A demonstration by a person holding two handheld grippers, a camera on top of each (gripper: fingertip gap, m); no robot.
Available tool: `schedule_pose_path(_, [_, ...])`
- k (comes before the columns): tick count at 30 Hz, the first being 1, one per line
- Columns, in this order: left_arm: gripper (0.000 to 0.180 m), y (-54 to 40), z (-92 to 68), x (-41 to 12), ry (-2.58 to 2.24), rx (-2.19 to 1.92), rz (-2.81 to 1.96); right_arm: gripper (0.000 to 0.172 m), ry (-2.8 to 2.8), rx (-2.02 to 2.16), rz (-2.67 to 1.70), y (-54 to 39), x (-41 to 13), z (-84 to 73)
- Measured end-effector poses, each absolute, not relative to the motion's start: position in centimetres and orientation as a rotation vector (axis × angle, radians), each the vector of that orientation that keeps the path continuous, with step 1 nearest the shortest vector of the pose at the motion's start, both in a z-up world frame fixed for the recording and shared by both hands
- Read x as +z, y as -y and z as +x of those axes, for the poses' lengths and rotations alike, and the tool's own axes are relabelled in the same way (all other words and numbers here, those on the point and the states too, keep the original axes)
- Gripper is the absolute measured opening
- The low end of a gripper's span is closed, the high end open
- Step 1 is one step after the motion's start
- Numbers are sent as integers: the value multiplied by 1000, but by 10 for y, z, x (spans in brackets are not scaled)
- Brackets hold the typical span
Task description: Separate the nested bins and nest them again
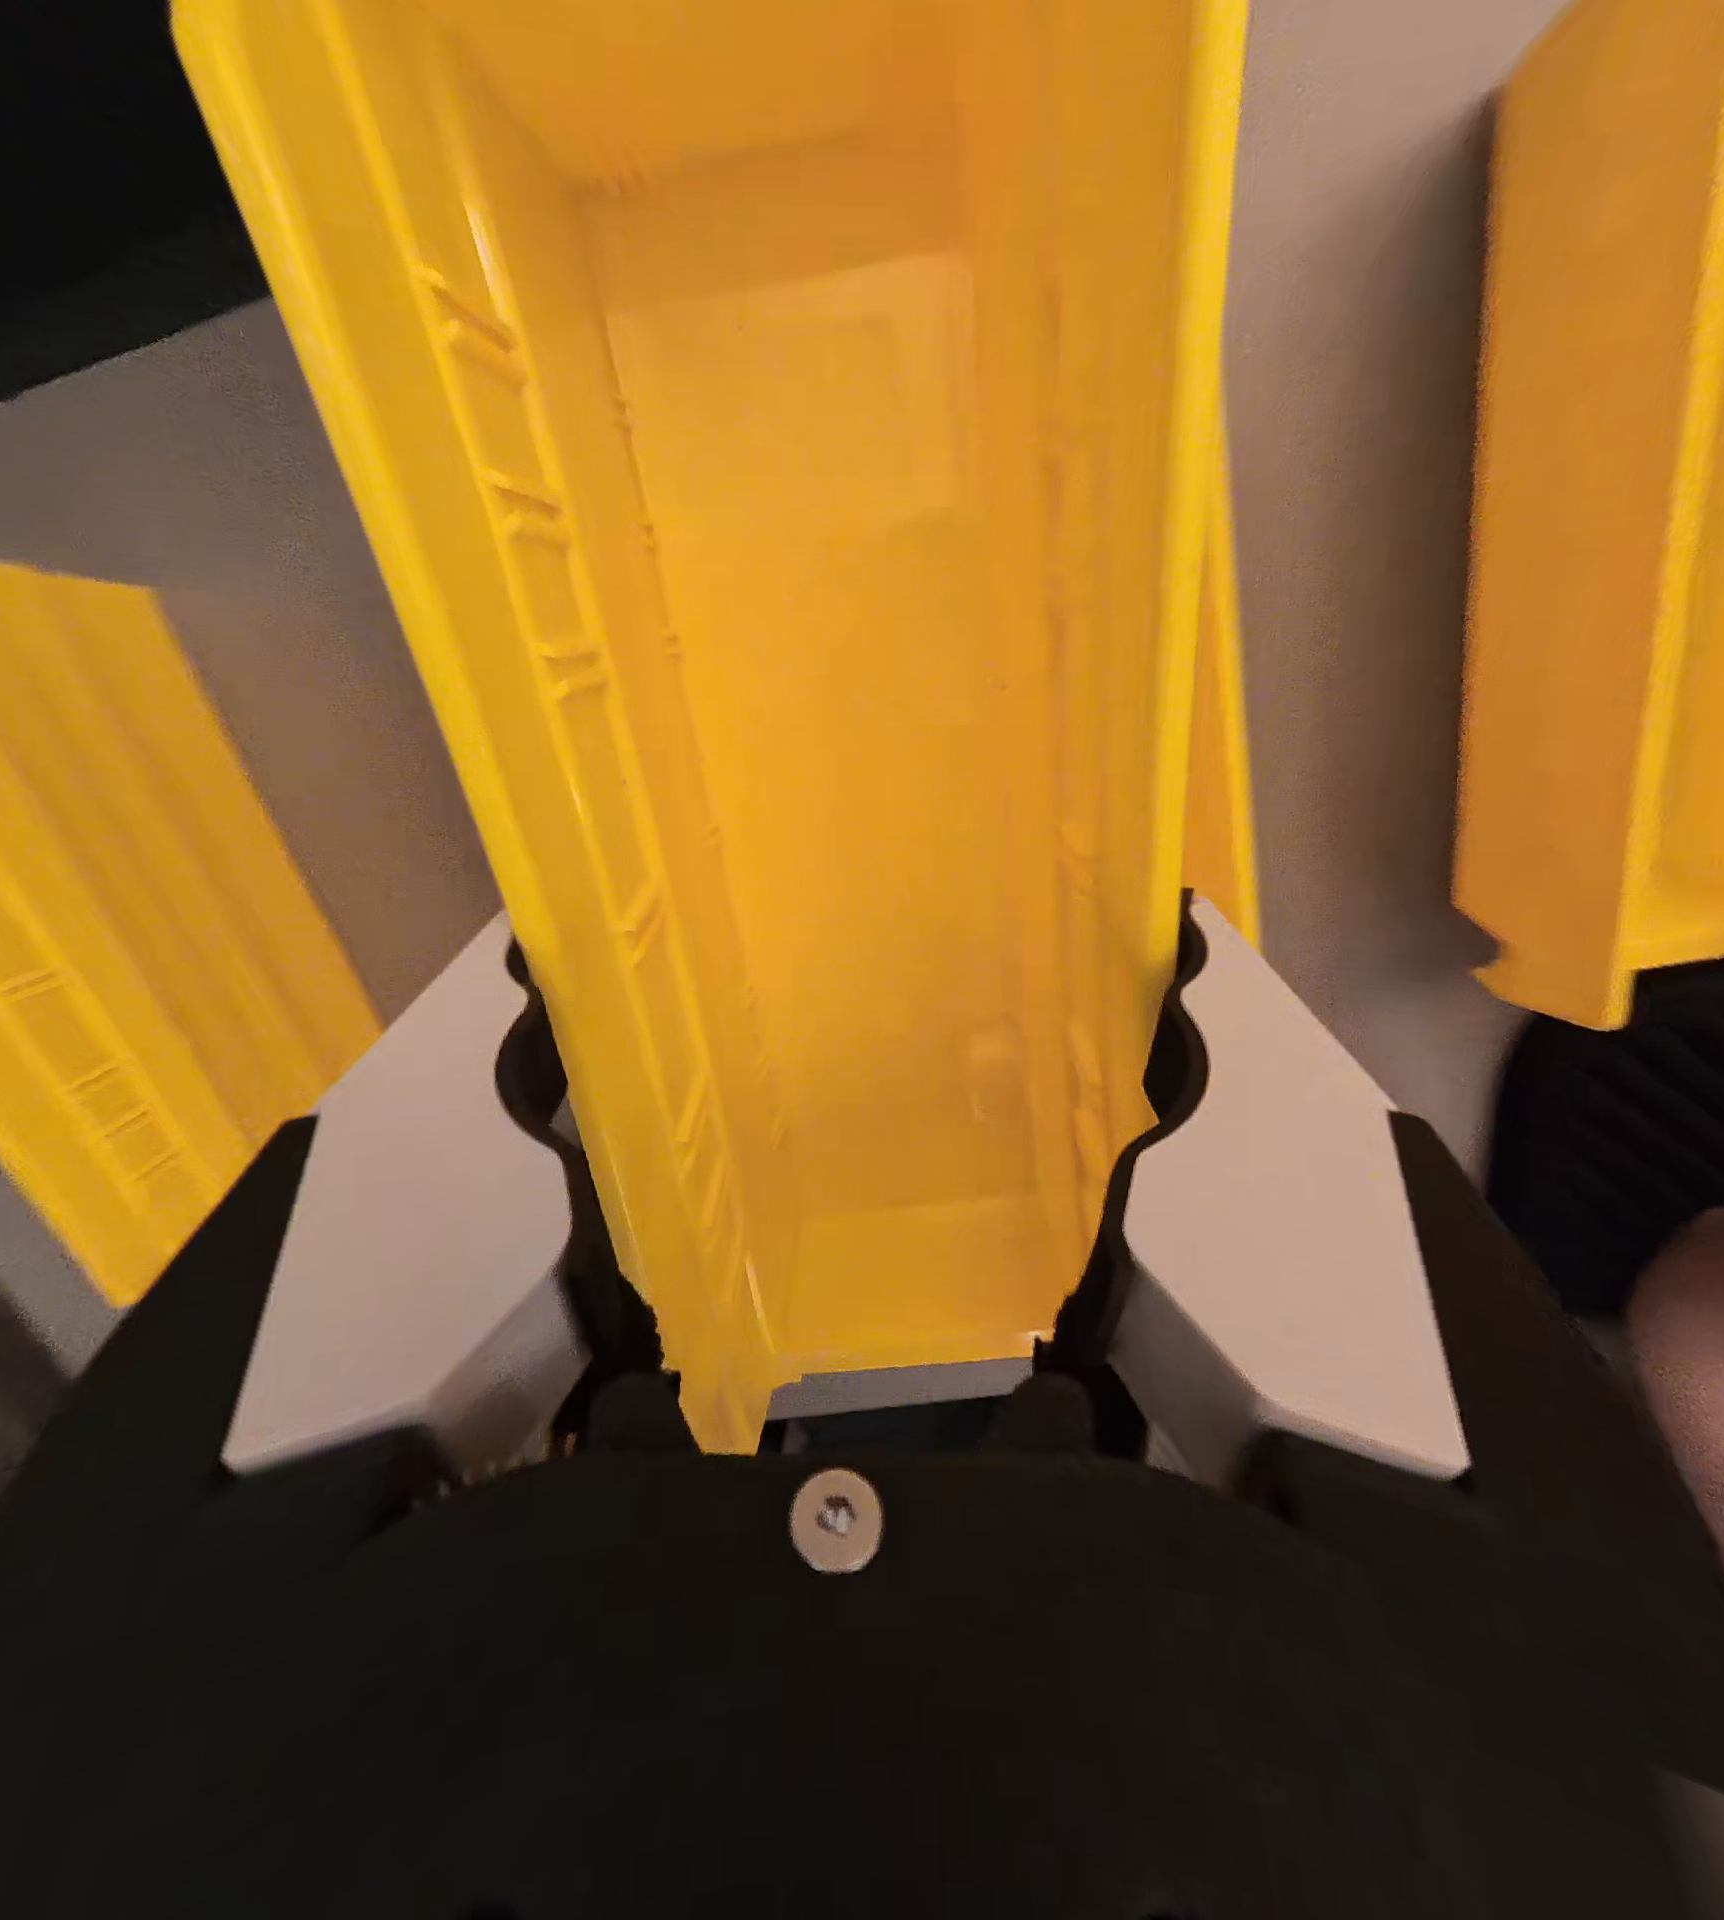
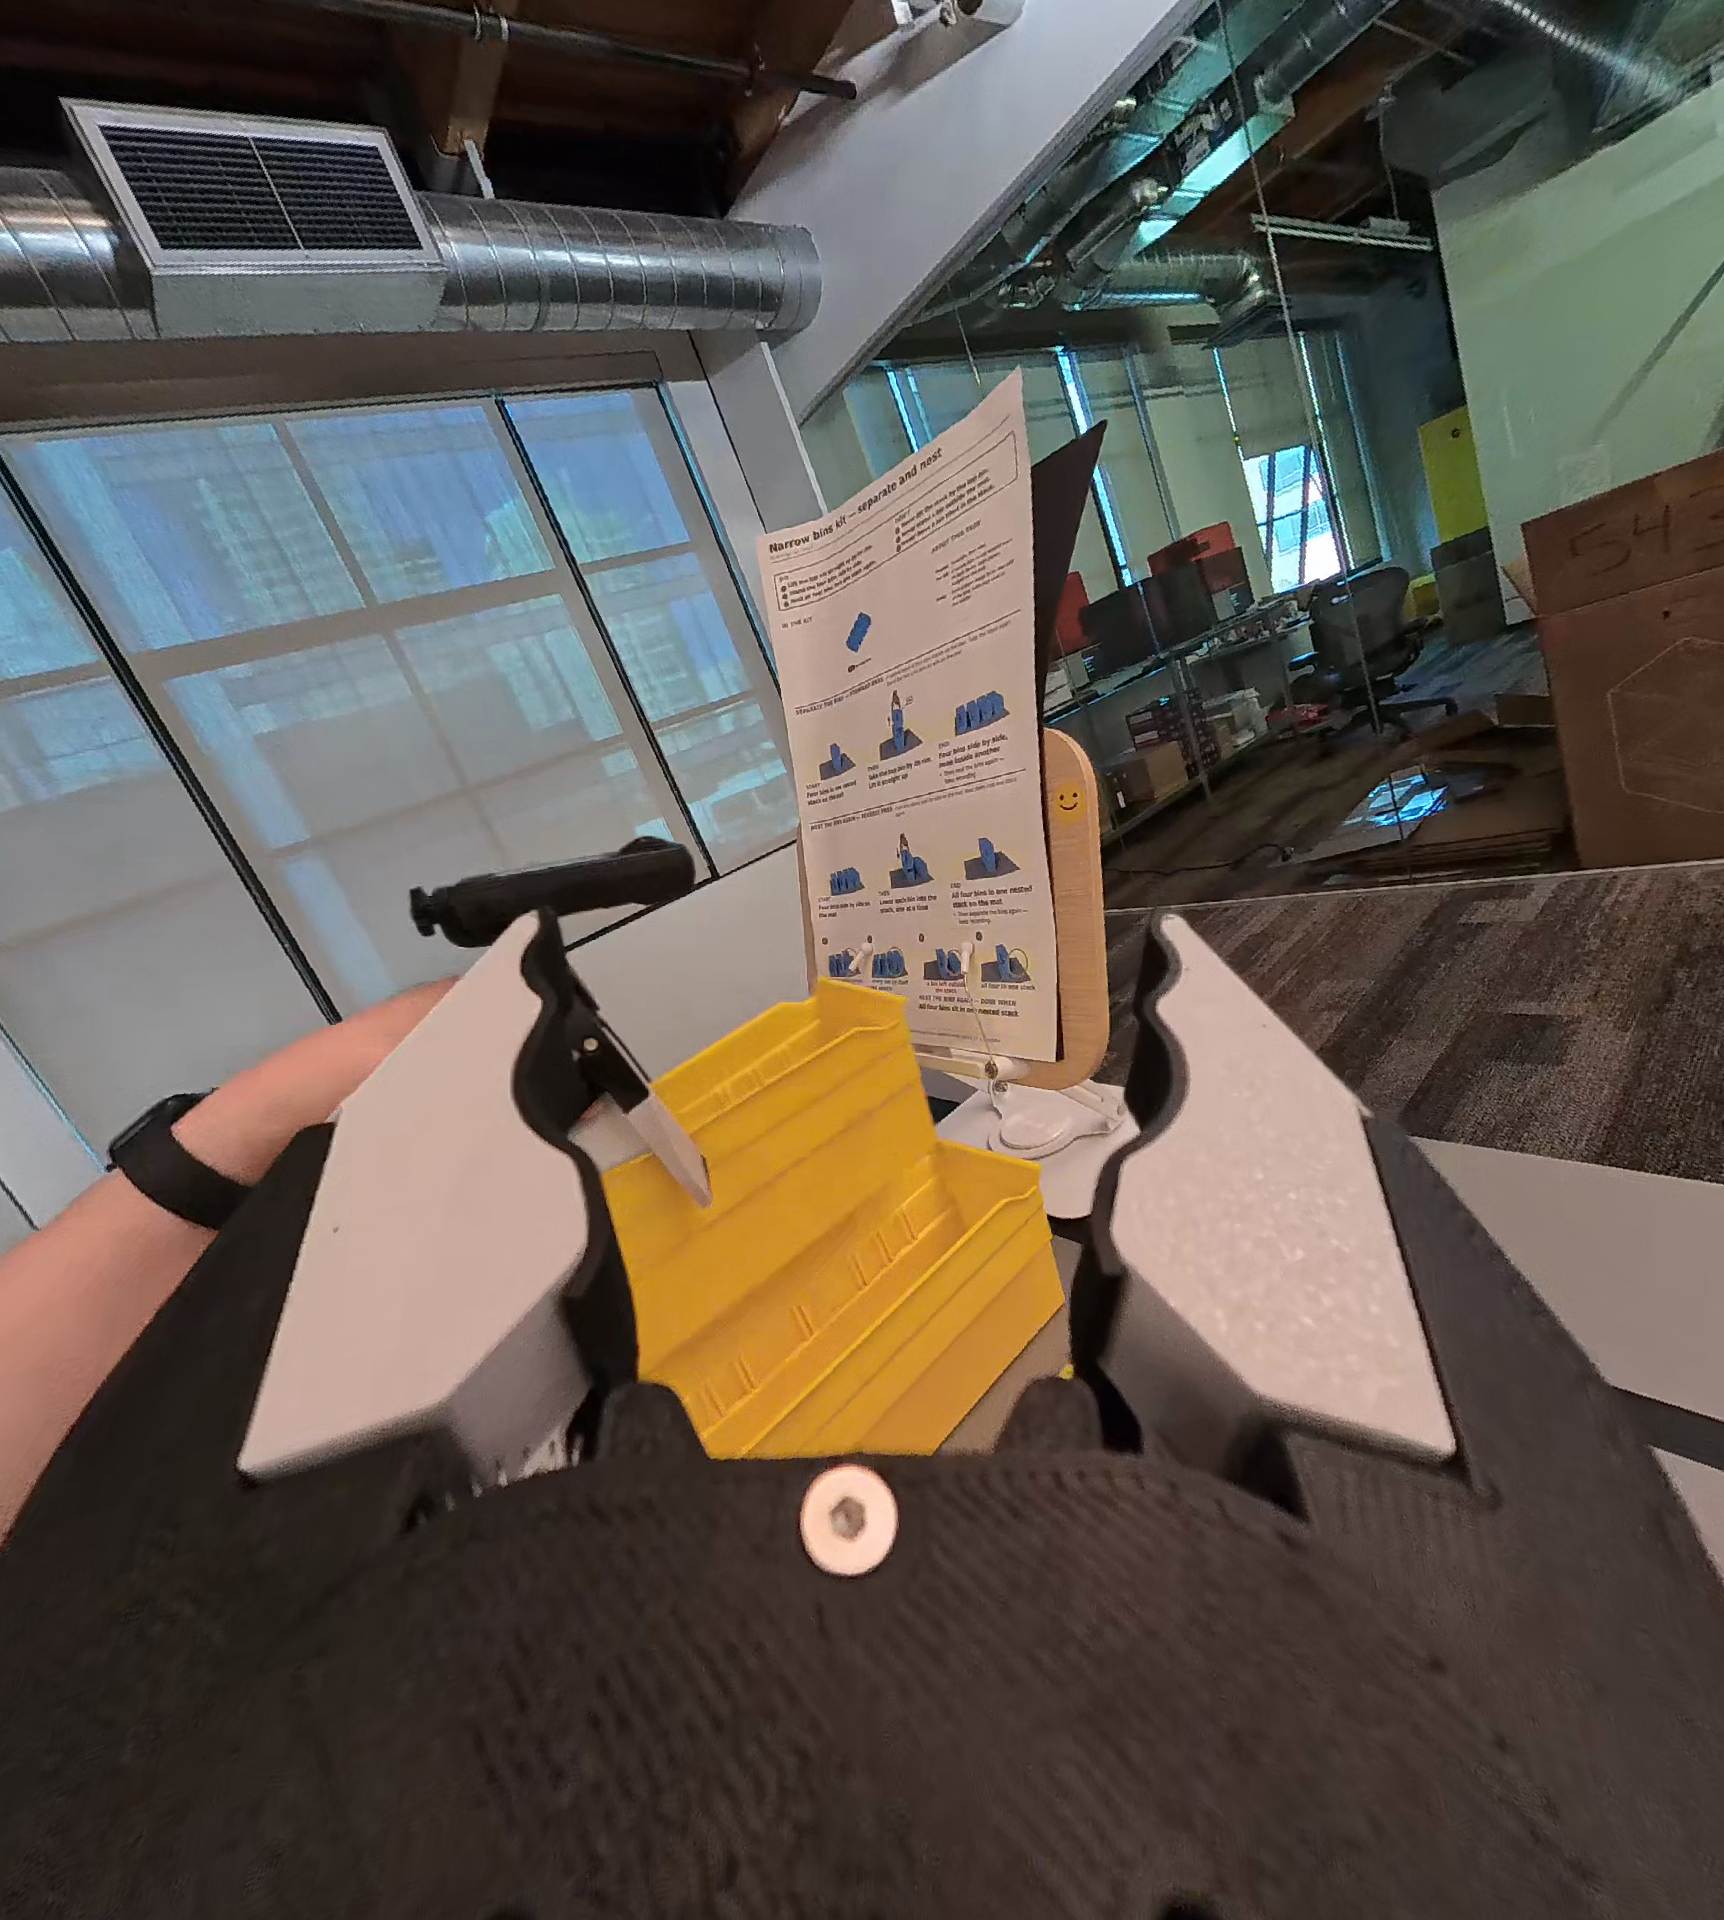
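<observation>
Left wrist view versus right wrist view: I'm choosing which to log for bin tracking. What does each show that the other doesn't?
Only the left wrist view shows the inside of a long yellow bin running between the left gripper's fingers, both pressing its walls, plus separate bins at far left and right.

Only the right wrist view shows the room: windows, ceiling duct, an instruction sheet on a wooden stand, and a forearm. The right gripper's fingers stand apart above the yellow bins, apparently not touching them.

Both show yellow bins and grey-and-black fingers.

Three yellow bins [image 1: 837, 623] [image 1: 58, 883] [image 1: 1616, 520], two tools [image 1: 853, 1039] [image 2: 842, 1091], one instruction sheet [image 2: 915, 727].
</observation>
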State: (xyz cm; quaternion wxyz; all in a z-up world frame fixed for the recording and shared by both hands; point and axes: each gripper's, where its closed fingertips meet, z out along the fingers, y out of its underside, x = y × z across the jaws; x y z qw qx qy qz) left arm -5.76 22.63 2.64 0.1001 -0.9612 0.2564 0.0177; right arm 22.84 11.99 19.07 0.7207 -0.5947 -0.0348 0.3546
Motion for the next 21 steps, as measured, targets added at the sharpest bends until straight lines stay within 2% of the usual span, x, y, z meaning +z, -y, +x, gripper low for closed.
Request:
schedule_pose_path(8, [116,-222,-18,-3,-710,-76,-2877,108,110,801,-1340,-122,187,220])
schedule_pose_path(21, [118,-231,-3,-46,-591,43,-2865,109,158,808,-1416,-129,174,207])
